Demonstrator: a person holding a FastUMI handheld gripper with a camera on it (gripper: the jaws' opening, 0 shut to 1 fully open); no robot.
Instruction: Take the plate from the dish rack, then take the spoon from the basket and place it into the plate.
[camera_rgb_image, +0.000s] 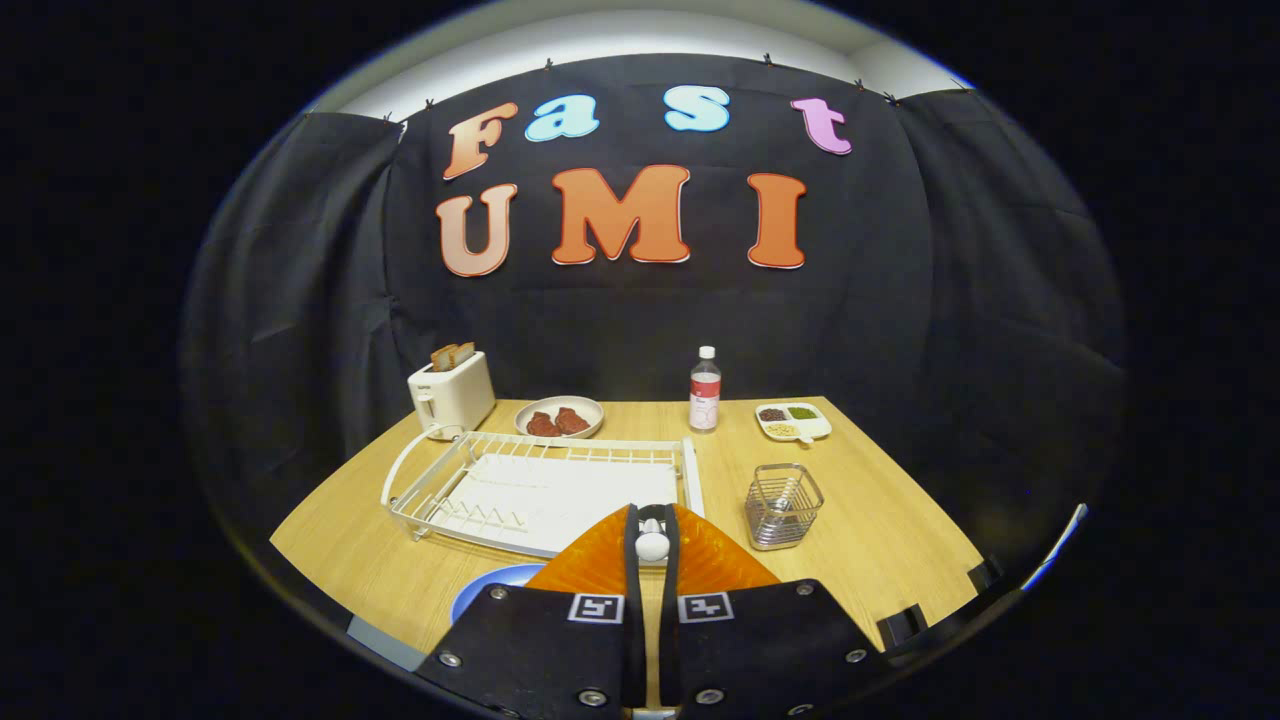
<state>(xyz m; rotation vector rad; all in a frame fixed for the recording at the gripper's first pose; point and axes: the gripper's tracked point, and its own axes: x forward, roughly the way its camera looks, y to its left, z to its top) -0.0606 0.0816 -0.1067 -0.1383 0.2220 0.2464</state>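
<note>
My gripper (652, 522) is shut on a small white spoon (652, 545), whose rounded end shows pinched between the two fingers. A blue plate (497, 588) lies flat on the wooden table just below and left of the fingers, partly hidden by the gripper body. The white wire dish rack (470, 480) stands beyond the fingers with nothing in its slots. Right of the fingers stands the wire basket (783, 505), which looks empty.
At the back of the table (900, 540) stand a white toaster (452, 392) with bread, a bowl of red food (560, 417), a bottle (705, 390) and a small divided dish (793, 421). Black cloth walls close the booth behind.
</note>
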